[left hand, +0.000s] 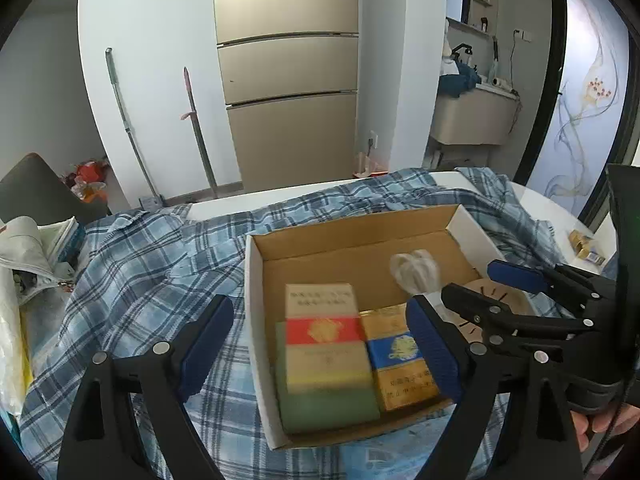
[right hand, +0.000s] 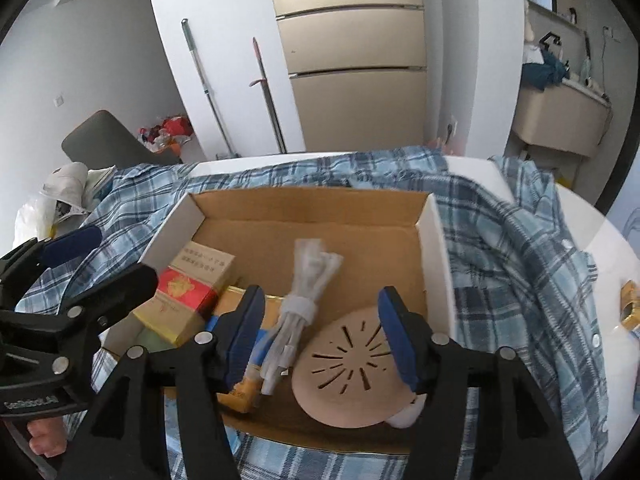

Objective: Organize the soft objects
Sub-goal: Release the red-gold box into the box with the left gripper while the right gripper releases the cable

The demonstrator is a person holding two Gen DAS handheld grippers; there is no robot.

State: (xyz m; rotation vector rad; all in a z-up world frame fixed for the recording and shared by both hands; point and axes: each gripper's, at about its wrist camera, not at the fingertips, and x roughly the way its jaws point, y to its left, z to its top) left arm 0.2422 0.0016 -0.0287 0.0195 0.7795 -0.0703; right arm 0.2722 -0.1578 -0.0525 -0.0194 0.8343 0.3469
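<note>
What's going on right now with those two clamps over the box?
Left gripper open, empty. Right gripper open, empty. Both over cardboard box on plaid shirt. Nothing blocking.

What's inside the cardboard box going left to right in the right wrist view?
Red and cream carton → bundled white cable → round tan slotted disc, all lying in the cardboard box. The blue and gold carton under the cable is mostly hidden, so it is left out.

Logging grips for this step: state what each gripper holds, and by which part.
Nothing held. Left gripper and right gripper both hang open over the cardboard box.
</note>
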